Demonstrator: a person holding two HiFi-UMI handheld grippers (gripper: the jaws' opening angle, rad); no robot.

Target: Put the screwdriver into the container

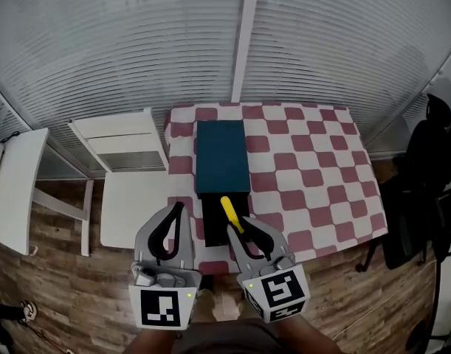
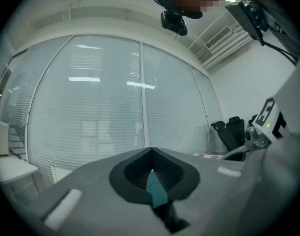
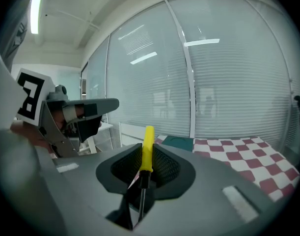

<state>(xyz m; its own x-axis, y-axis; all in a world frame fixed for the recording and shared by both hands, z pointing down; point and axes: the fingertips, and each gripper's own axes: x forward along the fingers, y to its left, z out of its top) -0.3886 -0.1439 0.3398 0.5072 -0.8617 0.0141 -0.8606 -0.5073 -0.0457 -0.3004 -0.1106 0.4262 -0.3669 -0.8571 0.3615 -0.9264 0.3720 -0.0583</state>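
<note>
A screwdriver (image 1: pixel 231 213) with a yellow handle (image 3: pixel 148 149) and thin metal shaft is clamped in my right gripper (image 1: pixel 243 236), which is shut on it; the handle sticks out past the jaw tips. It hovers over the near end of a dark teal container (image 1: pixel 222 155), whose black inner tray (image 1: pixel 212 216) is slid out toward me. The container lies on a red-and-white checked table (image 1: pixel 314 175) and shows as a teal slab (image 3: pixel 178 142) in the right gripper view. My left gripper (image 1: pixel 172 236) hangs just left of the table's near corner, jaws together with nothing held.
A white chair (image 1: pixel 125 175) stands left of the table, another white piece of furniture (image 1: pixel 11 190) farther left. Window blinds (image 1: pixel 136 43) fill the far side. A black office chair (image 1: pixel 424 198) is at the right. Wooden floor (image 1: pixel 63 301) lies below.
</note>
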